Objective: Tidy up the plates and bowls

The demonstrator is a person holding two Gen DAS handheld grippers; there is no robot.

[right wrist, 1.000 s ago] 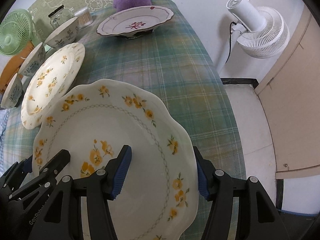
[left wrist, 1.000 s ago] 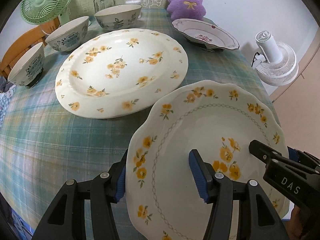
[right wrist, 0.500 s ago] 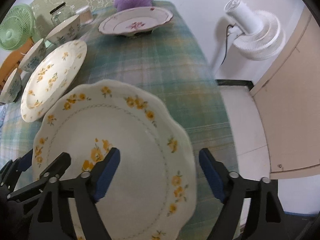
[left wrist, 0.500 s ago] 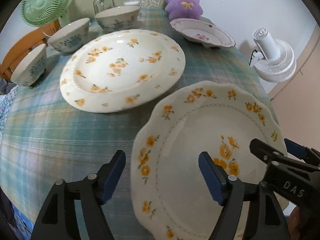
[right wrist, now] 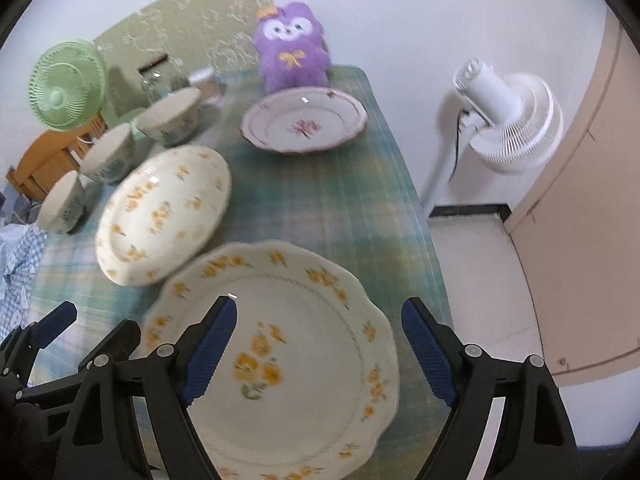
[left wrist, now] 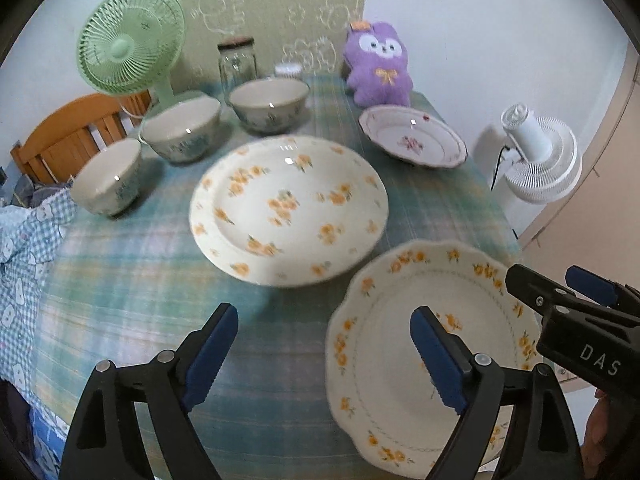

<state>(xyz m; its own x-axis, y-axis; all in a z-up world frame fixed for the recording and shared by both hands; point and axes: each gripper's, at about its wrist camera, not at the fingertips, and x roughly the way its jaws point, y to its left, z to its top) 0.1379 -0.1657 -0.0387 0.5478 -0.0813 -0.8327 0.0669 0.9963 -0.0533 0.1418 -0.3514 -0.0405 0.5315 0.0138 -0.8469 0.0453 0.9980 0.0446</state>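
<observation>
The counter [left wrist: 132,292] wears a plaid cloth. On it lie a scalloped plate [left wrist: 400,360], a round flowered plate [left wrist: 288,208], a red-rimmed plate [left wrist: 412,142], three bowls [left wrist: 182,128], a jar [left wrist: 237,62] and a purple plush [left wrist: 378,66].

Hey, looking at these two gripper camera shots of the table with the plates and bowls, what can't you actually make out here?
- Scalloped plate: near rim hidden behind the open right gripper in the right view; whether it rests on the table is unclear.
- Left gripper: open, over the tablecloth.
- Bowls: outside pattern blurred in both views.
- Glass jar: contents unreadable in the left view; smeared in the right.
- Big flowered plate: motion blur softens its flowers.
</observation>
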